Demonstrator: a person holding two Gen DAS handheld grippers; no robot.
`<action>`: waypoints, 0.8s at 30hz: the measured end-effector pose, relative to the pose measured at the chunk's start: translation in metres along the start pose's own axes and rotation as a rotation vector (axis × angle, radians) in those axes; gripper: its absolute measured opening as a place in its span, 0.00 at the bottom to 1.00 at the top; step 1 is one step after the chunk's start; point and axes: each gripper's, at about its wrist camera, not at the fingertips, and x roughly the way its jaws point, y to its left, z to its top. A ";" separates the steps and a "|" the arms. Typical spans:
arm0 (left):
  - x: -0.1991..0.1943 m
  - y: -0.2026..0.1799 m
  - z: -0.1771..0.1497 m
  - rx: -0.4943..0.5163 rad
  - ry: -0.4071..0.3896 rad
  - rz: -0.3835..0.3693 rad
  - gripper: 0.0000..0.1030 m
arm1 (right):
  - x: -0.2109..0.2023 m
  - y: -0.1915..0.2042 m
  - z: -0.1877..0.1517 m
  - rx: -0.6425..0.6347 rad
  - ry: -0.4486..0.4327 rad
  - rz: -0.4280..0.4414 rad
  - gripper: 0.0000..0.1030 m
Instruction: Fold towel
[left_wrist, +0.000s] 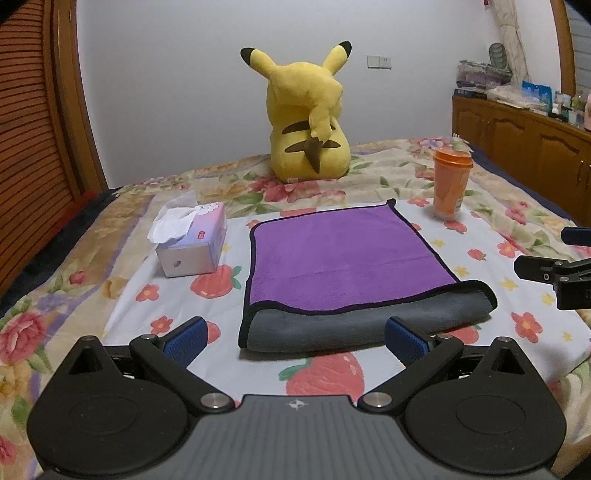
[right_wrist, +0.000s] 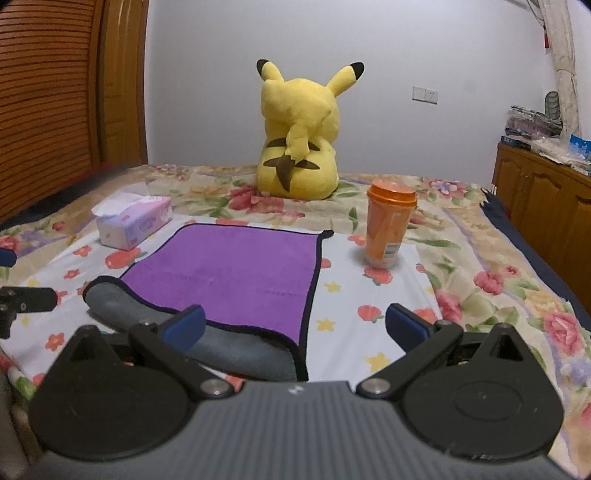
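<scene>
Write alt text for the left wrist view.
Open left tongs hover just short of a purple towel on a floral bedspread, its grey near edge rolled. Tissue box left, orange cup right, yellow plush behind.

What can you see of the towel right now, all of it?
The towel looks like plush microfibre, purple on one face and grey on the other, with black edge binding. It lies flat on the floral bedspread, its near edge curled so the grey side shows. Faint crease lines cross the purple. Neither claw touches it; both are open.
</scene>
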 end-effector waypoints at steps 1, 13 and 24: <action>0.002 0.001 0.001 0.001 0.001 -0.001 1.00 | 0.001 0.000 0.000 0.000 0.003 0.002 1.00; 0.025 0.007 0.007 0.014 0.023 -0.011 1.00 | 0.023 0.002 0.003 -0.012 0.036 0.021 1.00; 0.048 0.022 0.013 -0.021 0.052 -0.041 0.99 | 0.041 0.006 0.004 -0.024 0.063 0.035 1.00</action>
